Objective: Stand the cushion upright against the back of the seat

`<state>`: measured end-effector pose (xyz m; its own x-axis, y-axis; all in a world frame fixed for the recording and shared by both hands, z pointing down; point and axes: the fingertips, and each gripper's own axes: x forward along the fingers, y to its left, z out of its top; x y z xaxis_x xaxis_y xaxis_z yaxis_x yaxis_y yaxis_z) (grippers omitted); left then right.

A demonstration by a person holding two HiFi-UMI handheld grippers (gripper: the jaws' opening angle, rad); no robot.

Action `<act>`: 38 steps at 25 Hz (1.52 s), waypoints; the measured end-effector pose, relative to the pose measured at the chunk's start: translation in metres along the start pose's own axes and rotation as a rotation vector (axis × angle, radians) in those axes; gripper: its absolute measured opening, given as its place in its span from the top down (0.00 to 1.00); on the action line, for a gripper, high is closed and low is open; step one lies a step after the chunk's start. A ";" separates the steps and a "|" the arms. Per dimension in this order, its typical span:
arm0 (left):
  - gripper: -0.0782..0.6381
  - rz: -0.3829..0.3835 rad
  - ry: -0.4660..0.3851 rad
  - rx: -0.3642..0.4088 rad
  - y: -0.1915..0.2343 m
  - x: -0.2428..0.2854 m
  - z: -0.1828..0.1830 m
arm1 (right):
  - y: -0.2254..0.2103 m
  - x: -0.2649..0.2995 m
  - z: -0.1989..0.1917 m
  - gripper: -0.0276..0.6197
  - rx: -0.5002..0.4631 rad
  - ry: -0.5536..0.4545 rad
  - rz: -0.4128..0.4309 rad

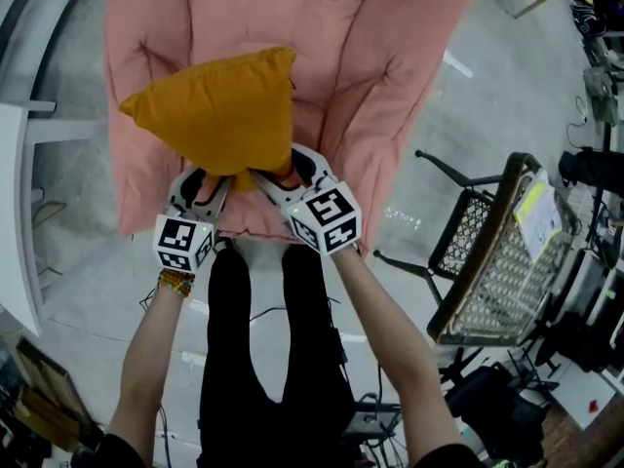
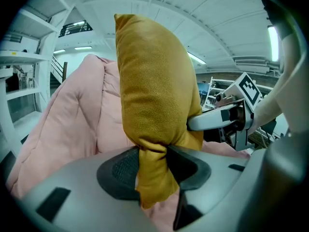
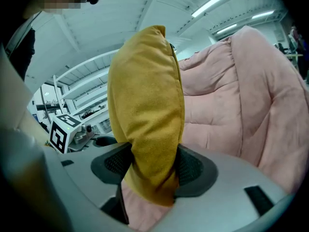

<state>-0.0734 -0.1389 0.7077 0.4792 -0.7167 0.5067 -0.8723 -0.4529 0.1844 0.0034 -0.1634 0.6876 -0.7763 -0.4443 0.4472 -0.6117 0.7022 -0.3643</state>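
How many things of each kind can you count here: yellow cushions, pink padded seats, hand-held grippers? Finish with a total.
yellow cushion: 1
pink padded seat: 1
grippers: 2 (left gripper, right gripper)
Total: 4

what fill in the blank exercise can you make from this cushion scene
The mustard cushion is held by ____ grippers.
The left gripper and right gripper each pinch its ____ edge, the rest rising above them.
The padded seat behind it is coloured ____.
Missing words: two; bottom; pink
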 end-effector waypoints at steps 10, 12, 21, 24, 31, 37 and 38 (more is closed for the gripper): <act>0.64 -0.016 0.019 0.064 -0.002 0.021 0.009 | -0.022 -0.005 -0.001 0.52 0.080 -0.050 -0.063; 0.64 -0.022 0.022 0.081 0.000 0.027 0.014 | -0.027 -0.004 0.003 0.52 0.087 -0.062 -0.079; 0.65 -0.001 -0.024 0.131 0.021 0.063 0.047 | -0.061 0.011 0.031 0.52 0.126 -0.119 -0.161; 0.65 0.005 -0.024 0.132 0.028 0.078 0.054 | -0.074 0.019 0.038 0.52 0.133 -0.131 -0.192; 0.66 0.019 -0.021 0.136 0.054 0.113 0.064 | -0.105 0.048 0.051 0.52 0.148 -0.153 -0.207; 0.66 0.032 0.004 0.149 0.073 0.142 0.065 | -0.130 0.071 0.053 0.52 0.169 -0.170 -0.228; 0.66 0.035 0.010 0.148 0.075 0.146 0.064 | -0.133 0.073 0.052 0.52 0.169 -0.171 -0.234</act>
<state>-0.0626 -0.3119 0.7417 0.4472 -0.7285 0.5189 -0.8642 -0.5016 0.0406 0.0201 -0.3185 0.7264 -0.6177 -0.6793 0.3964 -0.7816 0.4744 -0.4050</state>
